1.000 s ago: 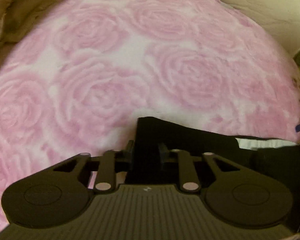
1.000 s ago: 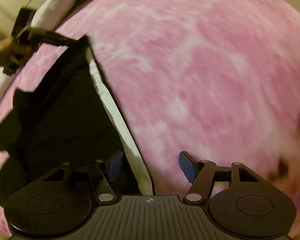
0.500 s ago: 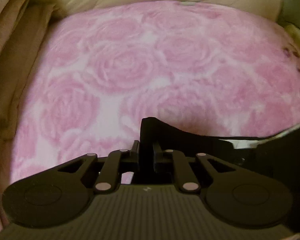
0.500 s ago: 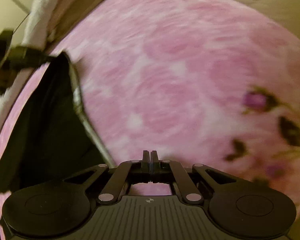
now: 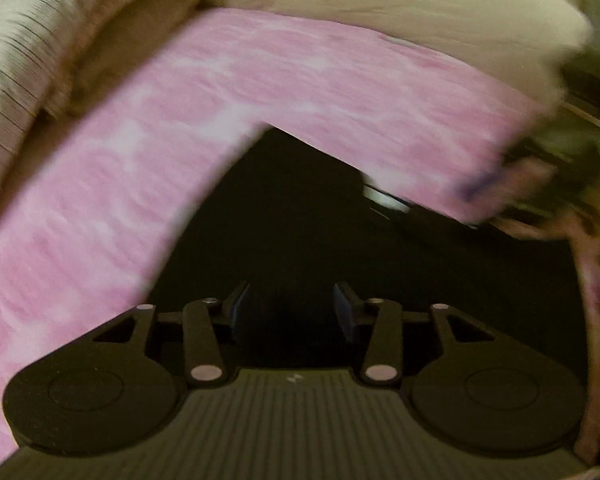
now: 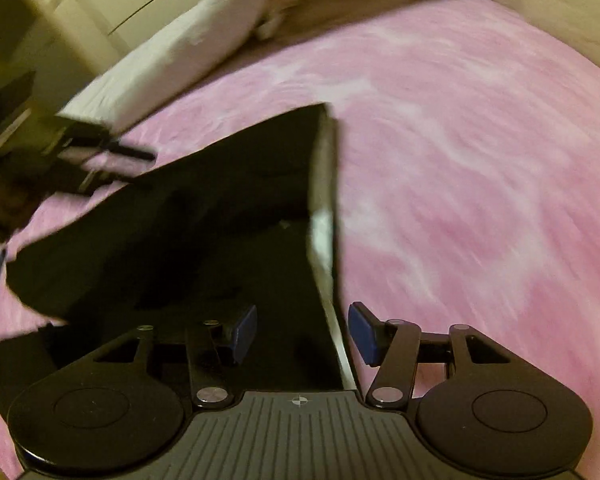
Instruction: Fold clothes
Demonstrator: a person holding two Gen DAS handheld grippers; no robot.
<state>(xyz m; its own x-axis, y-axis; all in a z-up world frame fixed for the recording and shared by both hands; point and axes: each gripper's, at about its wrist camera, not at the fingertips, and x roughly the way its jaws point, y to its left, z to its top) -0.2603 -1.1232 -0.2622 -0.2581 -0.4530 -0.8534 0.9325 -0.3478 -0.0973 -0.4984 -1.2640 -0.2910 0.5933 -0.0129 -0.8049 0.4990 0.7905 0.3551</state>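
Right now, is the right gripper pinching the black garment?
Apart. In the right wrist view the right gripper is opening, and its blue pads stand clear on either side of the black garment's white-lined edge, pressing nothing.

A black garment (image 6: 188,240) lies spread on the pink rose-patterned blanket (image 6: 480,160) covering the bed.

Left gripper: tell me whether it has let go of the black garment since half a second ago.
Yes. The left gripper is opening, pads clear of the black garment, which now lies spread on the pink blanket.
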